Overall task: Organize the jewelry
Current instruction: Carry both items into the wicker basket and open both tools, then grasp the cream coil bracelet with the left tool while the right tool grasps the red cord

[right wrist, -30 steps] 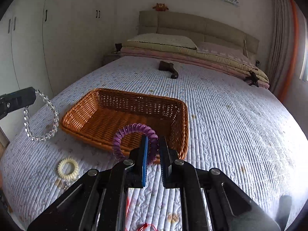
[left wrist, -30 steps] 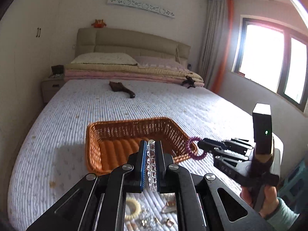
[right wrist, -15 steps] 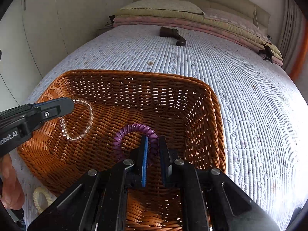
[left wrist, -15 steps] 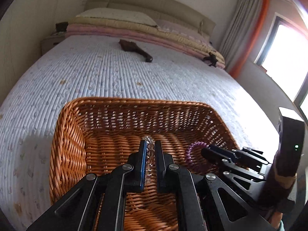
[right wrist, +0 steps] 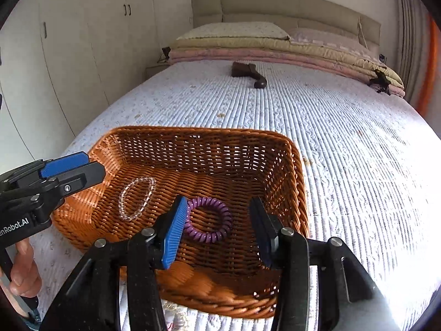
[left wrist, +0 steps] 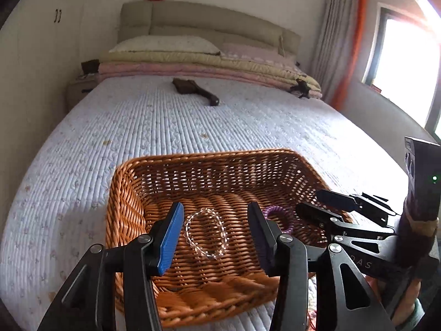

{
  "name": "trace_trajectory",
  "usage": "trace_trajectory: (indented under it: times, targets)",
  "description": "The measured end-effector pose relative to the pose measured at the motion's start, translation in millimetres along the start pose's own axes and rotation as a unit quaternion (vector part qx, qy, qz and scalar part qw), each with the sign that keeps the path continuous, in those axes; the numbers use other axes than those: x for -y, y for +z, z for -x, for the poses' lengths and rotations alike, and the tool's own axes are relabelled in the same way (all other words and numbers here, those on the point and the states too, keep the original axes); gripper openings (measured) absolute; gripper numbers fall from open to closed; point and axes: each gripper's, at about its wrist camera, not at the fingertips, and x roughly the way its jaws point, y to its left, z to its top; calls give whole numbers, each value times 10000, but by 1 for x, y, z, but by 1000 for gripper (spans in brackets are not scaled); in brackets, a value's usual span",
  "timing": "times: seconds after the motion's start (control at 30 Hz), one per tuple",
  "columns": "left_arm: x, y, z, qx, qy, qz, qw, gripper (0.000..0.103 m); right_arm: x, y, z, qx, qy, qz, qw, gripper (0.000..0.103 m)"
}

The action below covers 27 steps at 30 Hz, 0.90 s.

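Between the pads of my left tongs (left wrist: 215, 231) I see the clear bead bracelet (left wrist: 206, 234) lying flat on the basket floor, touched by neither pad; the jaws have just been opening and now stand apart, released. My right tongs (right wrist: 217, 227) have just been opening too, and the purple coil hair tie (right wrist: 208, 220) rests on the weave between their spread pads, its left edge hidden behind the blue pad, so I cannot tell whether it touches there. Both pieces lie inside the orange wicker basket (right wrist: 299, 182), the bracelet toward its left half and the hair tie near the middle, close together but apart. From the right camera I catch a hand (right wrist: 23, 273) gripping the left tool's handle at the frame's edge. Around the basket spreads the quilted white bed (right wrist: 344, 143). Farther up the bed lies a dark brown brush (right wrist: 248, 74), and beyond it folded blankets (right wrist: 275, 49) are stacked against the headboard (right wrist: 275, 5).
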Motion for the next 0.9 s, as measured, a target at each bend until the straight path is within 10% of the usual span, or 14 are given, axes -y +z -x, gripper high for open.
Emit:
trace_trajectory:
  times: [0.47,0.73,0.9]
  targets:
    - [3,-84,158,1144,-262,481,9919,49,-20,-86,134,867,-17,29,9962,48]
    - [-17,-131,138,780,-936,824,9891,49,-15,-137,116,255,382,-86,9989,47]
    - [-29,-140,111,469,-713,1048,9908,49,-20,-147,90,-157,276,86,9995,36]
